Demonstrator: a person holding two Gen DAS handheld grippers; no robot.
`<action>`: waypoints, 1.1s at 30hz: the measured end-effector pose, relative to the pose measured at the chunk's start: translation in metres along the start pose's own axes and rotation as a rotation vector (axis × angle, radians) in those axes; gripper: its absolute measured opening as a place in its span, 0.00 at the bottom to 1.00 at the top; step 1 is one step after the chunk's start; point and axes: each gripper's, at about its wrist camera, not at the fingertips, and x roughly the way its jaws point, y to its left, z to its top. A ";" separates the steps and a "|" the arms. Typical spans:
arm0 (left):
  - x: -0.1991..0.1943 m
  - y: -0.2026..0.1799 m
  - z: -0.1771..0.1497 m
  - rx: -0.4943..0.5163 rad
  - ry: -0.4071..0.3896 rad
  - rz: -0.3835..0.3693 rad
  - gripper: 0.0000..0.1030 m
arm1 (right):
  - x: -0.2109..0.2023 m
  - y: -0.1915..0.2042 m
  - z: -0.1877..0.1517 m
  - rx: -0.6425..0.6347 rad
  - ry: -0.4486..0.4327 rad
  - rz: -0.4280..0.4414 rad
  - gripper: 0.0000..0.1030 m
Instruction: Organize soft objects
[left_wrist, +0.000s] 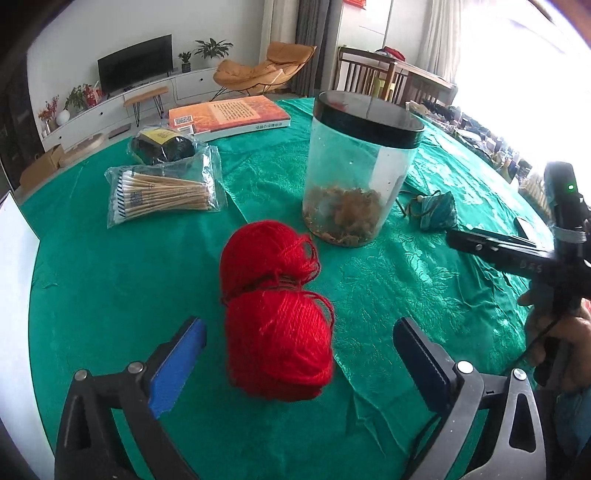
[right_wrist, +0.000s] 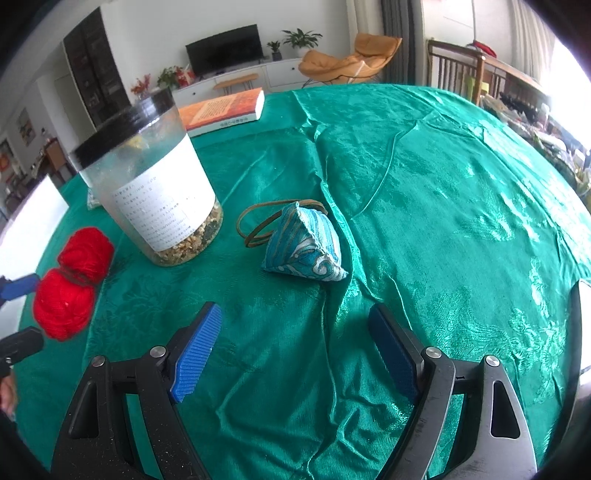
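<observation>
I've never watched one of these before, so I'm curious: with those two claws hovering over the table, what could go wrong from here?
The red yarn has loose strands near the top; the open left gripper might snag one and unravel it. The jar stands just behind the yarn, so a forward push could bump it. The pyramid pouch trails a cord loop toward the jar, which the open right gripper might drag.

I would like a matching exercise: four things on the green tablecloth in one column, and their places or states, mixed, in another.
1. red yarn skein
2. clear plastic jar with black lid
3. blue triangular fabric pouch
4. orange book

a. at the table's far edge
b. ahead of the open right gripper
c. holds brown bits at its bottom
d. between the open left gripper's fingers

Pairs: 1-d, 2-c, 3-b, 4-a
</observation>
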 end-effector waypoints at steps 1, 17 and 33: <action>0.007 0.001 0.002 -0.015 0.015 0.007 0.98 | -0.004 -0.008 0.003 0.046 -0.018 0.030 0.82; -0.044 0.040 0.004 -0.180 -0.094 -0.065 0.47 | 0.003 -0.012 0.069 0.001 0.032 0.003 0.40; -0.256 0.167 -0.077 -0.342 -0.313 0.143 0.47 | -0.146 0.173 0.098 -0.326 -0.213 0.205 0.40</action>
